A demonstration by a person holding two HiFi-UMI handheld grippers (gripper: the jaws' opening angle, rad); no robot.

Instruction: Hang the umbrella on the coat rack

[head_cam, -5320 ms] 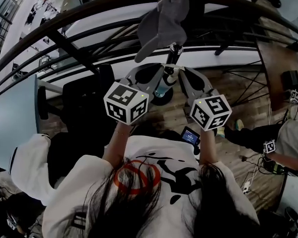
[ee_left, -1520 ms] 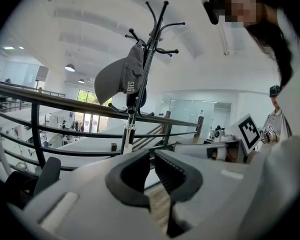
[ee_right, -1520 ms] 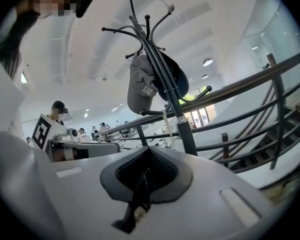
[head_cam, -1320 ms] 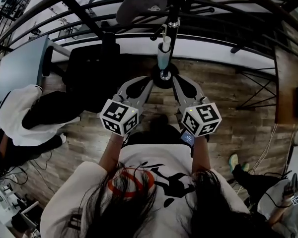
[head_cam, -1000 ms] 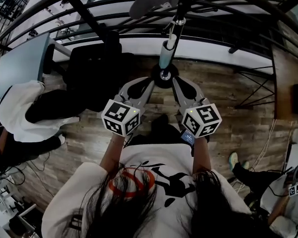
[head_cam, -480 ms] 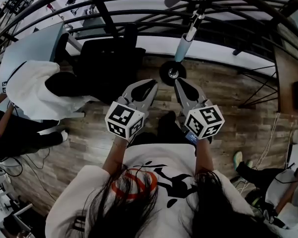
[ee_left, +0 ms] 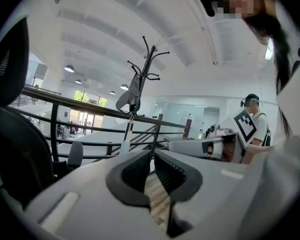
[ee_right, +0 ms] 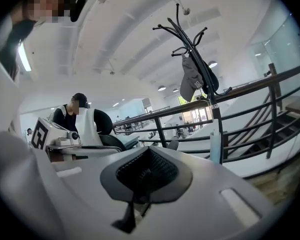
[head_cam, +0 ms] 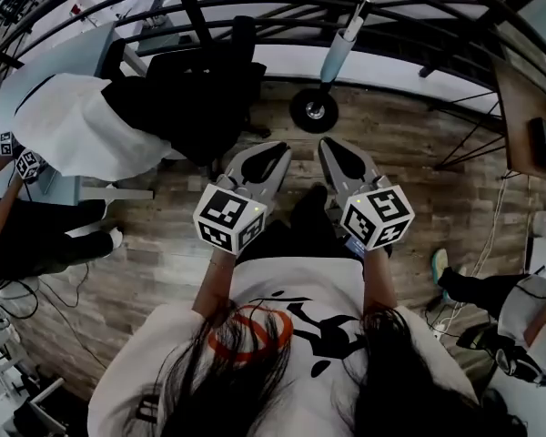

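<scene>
The coat rack point(head_cam: 311, 110) stands on a round black base on the wood floor ahead of me. A pale blue folded umbrella point(head_cam: 337, 53) hangs alongside its pole. In the gripper views the umbrella point(ee_right: 216, 146) is low on the pole point(ee_left: 131, 126), under a grey cap point(ee_left: 129, 96) and a dark bag point(ee_right: 210, 81). My left gripper point(head_cam: 278, 149) and right gripper point(head_cam: 327, 144) are side by side, well short of the rack. The left gripper point(ee_left: 153, 154) holds nothing, with only a thin slit between its jaws. The right gripper point(ee_right: 147, 156) is shut and empty.
A black metal railing point(head_cam: 409, 39) runs behind the rack. A black office chair point(head_cam: 196, 94) draped with a white garment point(head_cam: 86, 126) stands to the left. People sit at the left edge point(head_cam: 23, 230) and at the right point(head_cam: 519, 303). Cables point(head_cam: 482, 271) lie on the floor.
I have backed away from the rack: its base has slid up and away in the head view. Both grippers came down from the hooks, empty, and the umbrella stays hanging.
</scene>
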